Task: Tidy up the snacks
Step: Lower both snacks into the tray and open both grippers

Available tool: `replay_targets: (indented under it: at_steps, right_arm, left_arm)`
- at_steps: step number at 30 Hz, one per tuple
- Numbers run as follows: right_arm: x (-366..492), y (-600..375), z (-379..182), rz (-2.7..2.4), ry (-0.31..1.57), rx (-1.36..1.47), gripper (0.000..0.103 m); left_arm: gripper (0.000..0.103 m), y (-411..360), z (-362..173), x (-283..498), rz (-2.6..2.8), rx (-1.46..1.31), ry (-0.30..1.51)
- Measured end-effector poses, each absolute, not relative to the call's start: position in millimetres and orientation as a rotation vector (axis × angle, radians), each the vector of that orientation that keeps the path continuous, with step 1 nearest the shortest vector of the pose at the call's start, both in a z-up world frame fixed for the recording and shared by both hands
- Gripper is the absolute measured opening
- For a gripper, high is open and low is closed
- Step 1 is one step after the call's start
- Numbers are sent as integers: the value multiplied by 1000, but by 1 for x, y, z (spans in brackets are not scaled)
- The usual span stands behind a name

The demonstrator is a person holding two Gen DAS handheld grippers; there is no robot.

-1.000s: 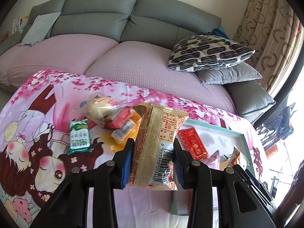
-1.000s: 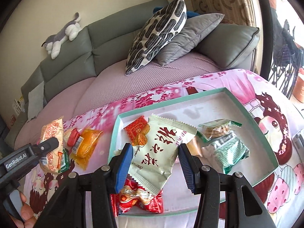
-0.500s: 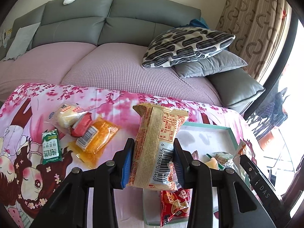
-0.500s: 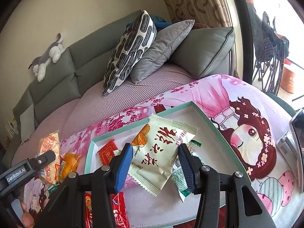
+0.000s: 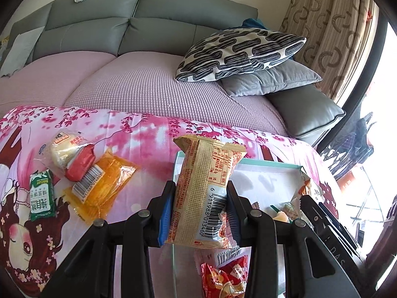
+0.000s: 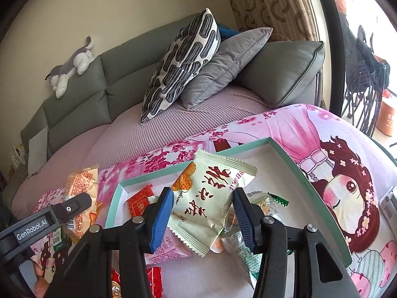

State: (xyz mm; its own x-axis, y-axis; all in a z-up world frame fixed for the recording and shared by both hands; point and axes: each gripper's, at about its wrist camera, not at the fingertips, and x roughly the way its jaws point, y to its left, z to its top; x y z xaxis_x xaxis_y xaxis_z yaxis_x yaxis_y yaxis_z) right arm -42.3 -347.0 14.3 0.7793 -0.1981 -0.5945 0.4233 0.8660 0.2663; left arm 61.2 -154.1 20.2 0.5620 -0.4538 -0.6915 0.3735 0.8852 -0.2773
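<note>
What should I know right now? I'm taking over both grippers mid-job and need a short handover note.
Left gripper: shut on the orange packet, above the near left corner of the teal tray.
Right gripper: shut on the pale green packet, over the tray's inside.
Done: several snacks already lie in the tray, among them a red packet.
Left: set both held packets down in the tray, then fetch the four on the cloth: bun packet, red bar, yellow packet, green biscuit pack.
</note>
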Motion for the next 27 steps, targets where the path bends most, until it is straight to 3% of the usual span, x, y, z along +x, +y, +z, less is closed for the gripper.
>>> replay_targets:
  at_steps: [27]
  right_arm:
    - [-25, -361, -3, -401, 673, 402, 53]
  left_arm:
    - [40, -184, -13, 77, -535, -45, 910]
